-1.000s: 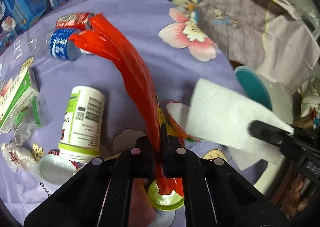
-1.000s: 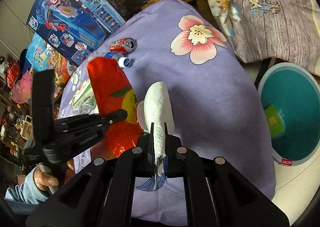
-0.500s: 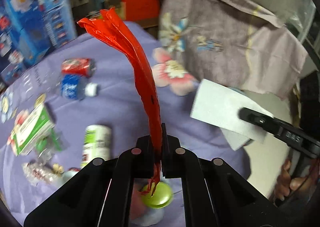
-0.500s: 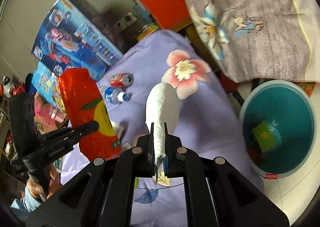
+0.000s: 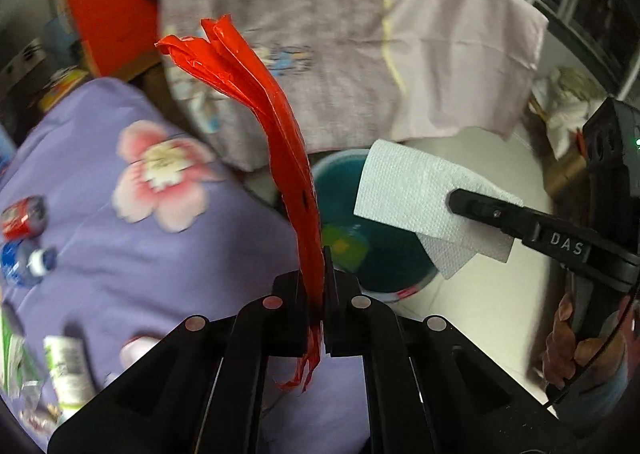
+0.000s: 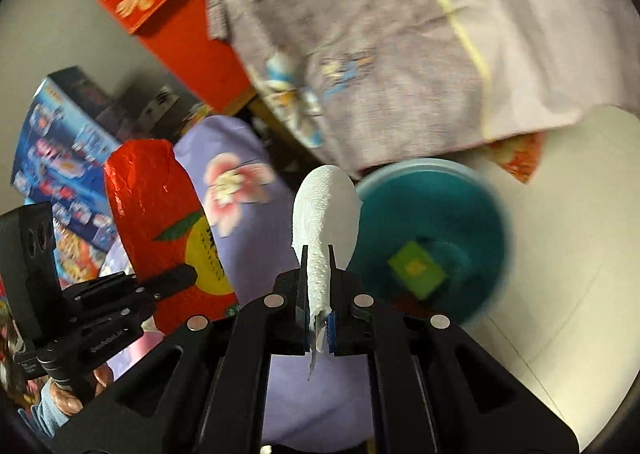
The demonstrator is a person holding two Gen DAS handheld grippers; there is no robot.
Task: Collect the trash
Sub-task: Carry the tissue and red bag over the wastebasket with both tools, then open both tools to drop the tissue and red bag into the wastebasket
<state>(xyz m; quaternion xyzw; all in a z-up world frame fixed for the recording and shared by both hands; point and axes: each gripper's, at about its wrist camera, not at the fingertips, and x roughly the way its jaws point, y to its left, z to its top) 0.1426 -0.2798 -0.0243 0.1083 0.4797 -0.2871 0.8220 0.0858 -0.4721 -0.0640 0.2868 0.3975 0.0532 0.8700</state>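
Both pieces are mid-carry toward the teal bin (image 6: 430,230) on the floor: the left gripper (image 5: 318,294) has its jaws clamped on the red wrapper (image 5: 276,125), the right gripper (image 6: 319,306) is pinched on the paper towel (image 6: 324,209). Next, each must hang over the bin and let go. Since a second ago both have swung off the purple-covered bench (image 5: 100,221), where cans and bottles lie uncollected.

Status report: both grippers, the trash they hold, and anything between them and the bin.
Left gripper shut on red wrapper. Right gripper shut on paper towel. Teal bin on the floor ahead, green packet inside. Nothing blocking it.
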